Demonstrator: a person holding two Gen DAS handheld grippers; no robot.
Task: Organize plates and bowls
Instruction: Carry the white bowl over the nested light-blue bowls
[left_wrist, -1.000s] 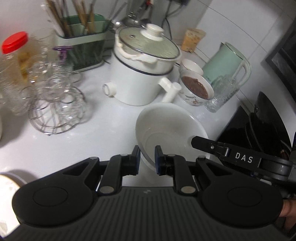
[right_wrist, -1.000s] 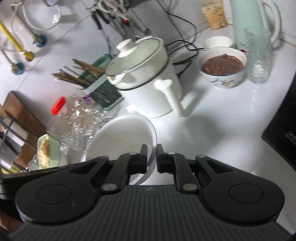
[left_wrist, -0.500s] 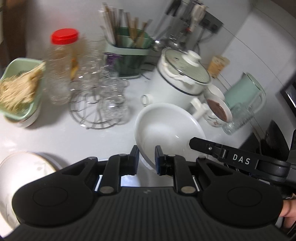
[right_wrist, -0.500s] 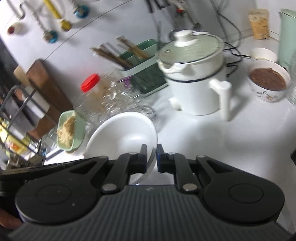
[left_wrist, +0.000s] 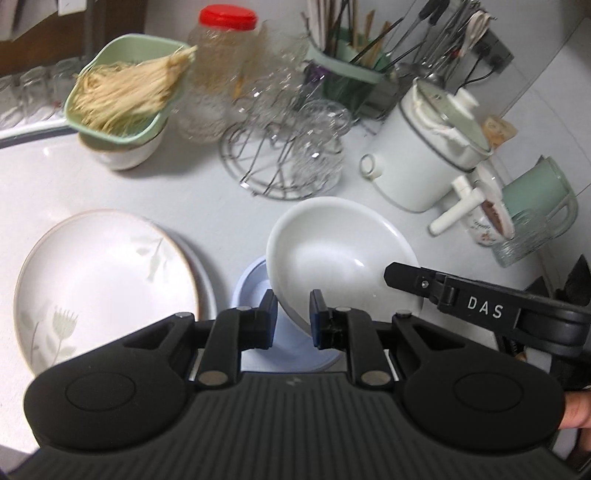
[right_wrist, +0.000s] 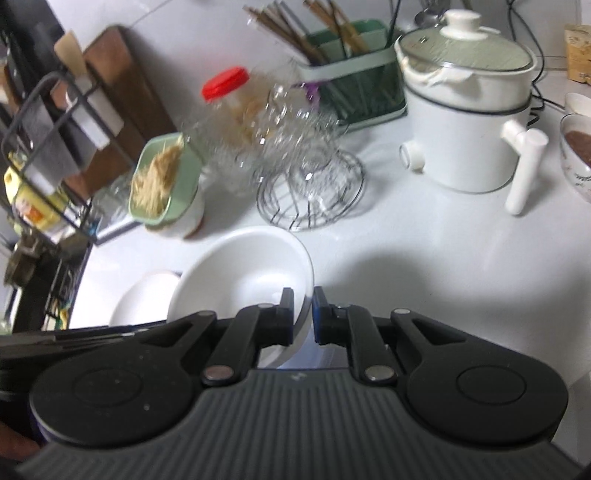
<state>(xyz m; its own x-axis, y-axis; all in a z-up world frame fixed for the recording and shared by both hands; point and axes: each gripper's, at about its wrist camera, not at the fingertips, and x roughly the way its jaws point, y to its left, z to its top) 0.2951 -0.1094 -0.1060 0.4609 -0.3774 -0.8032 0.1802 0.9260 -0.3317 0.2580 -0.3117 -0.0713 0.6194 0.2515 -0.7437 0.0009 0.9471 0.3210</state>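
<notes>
Both claws are clamping the rim of one white bowl (left_wrist: 338, 254) from opposite sides, the left gripper (left_wrist: 293, 315) at its near edge and the right gripper (right_wrist: 303, 317) across from it, sharing the load so it is not slipping. The bowl is hanging tilted, mouth facing up and toward the counter's back edge, over what is probably a pale blue dish (left_wrist: 255, 284) beside the flowered plate (left_wrist: 99, 280).
</notes>
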